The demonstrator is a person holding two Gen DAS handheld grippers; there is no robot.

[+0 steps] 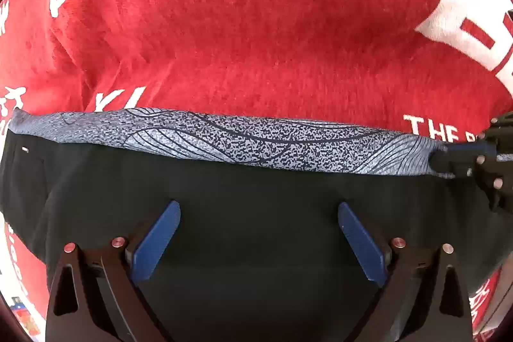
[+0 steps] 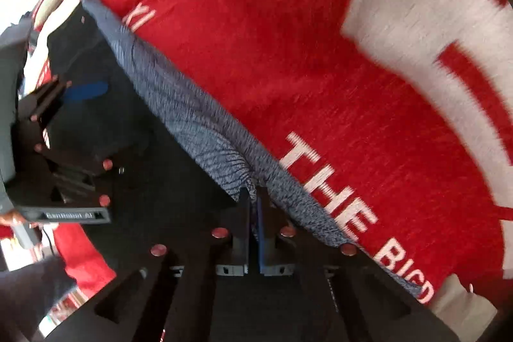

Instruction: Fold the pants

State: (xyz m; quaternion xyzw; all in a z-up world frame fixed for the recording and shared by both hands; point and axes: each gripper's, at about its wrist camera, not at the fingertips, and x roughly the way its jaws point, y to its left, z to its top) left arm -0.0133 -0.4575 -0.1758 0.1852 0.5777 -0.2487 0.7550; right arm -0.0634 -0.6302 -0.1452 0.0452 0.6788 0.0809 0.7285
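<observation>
the black pants (image 1: 256, 181) lie spread on a red blanket (image 1: 256, 21) with white lettering. their grey patterned waistband (image 1: 243, 140) runs side to side across the left wrist view, so the long edge sits crosswise to the left gripper (image 1: 259, 239). in the right wrist view the same waistband (image 2: 192, 124) runs diagonally from upper left to lower right. the left gripper hovers over the black fabric with its jaws spread wide, holding nothing. the right gripper (image 2: 253, 213) has its jaws pressed together on the waistband near its right end, fabric bunched between them. the red blanket surrounds the pants on the far side. blurred clutter shows at the left edge of the right wrist view; i cannot tell what it is.
</observation>
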